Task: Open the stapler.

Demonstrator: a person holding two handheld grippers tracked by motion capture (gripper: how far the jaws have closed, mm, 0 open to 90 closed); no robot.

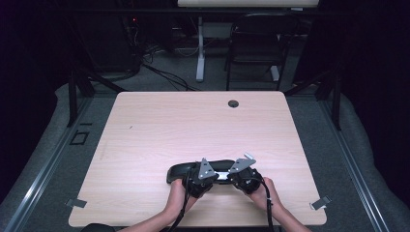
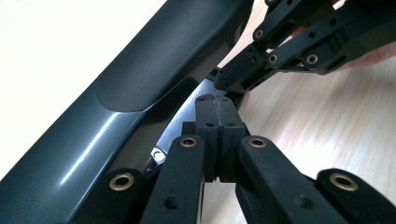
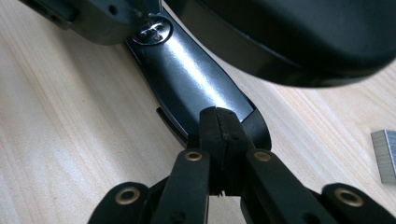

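A black stapler (image 1: 186, 170) lies open near the table's front edge, its dark top arm (image 2: 140, 88) swung away from the shiny metal staple rail (image 3: 187, 70). My left gripper (image 1: 207, 175) is shut, its jaws pressed together on the rail (image 2: 187, 116) near the hinge. My right gripper (image 1: 238, 173) is shut on the rail's other end, where the fingertips (image 3: 219, 122) cover its tip. In the left gripper view the right gripper (image 2: 233, 74) comes in from the upper right. Both hands hold the grippers close together over the stapler.
A short strip of staples (image 3: 385, 155) lies on the wood to the right of my right gripper. The light wooden table (image 1: 193, 125) has a cable hole (image 1: 233, 103) at the back. A chair (image 1: 256, 43) stands beyond the far edge.
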